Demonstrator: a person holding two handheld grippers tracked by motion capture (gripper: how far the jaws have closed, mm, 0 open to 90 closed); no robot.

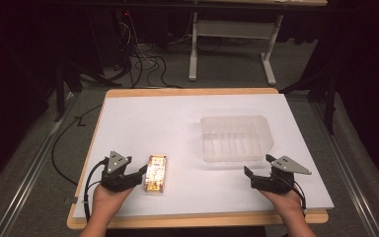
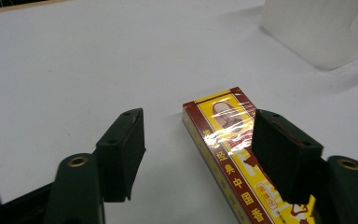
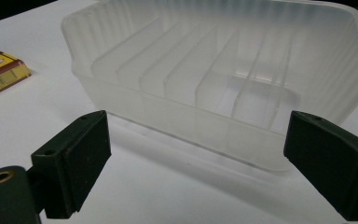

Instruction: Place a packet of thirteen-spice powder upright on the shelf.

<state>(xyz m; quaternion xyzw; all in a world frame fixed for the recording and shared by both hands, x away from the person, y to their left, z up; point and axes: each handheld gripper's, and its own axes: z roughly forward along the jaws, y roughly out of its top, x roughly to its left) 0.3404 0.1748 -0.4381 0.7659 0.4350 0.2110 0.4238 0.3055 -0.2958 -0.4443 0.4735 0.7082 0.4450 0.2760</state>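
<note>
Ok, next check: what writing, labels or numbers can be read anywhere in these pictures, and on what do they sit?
"经典中国香": red characters running down the yellow stripe on top of the red and yellow box, as best they read in the left gripper view.
Small red stamp lower on the same stripe: too small to read.
Barcode on the box's end, in the right gripper view: digits too small to read.
Clear plastic tray: no writing.

Your box [image 1: 156, 173] is a flat red-and-yellow pack wrapped in shiny film, printed face up, lying lengthwise on the white sheet, well to the left of the clear ribbed plastic tray [image 1: 237, 138] and slightly nearer you
</note>
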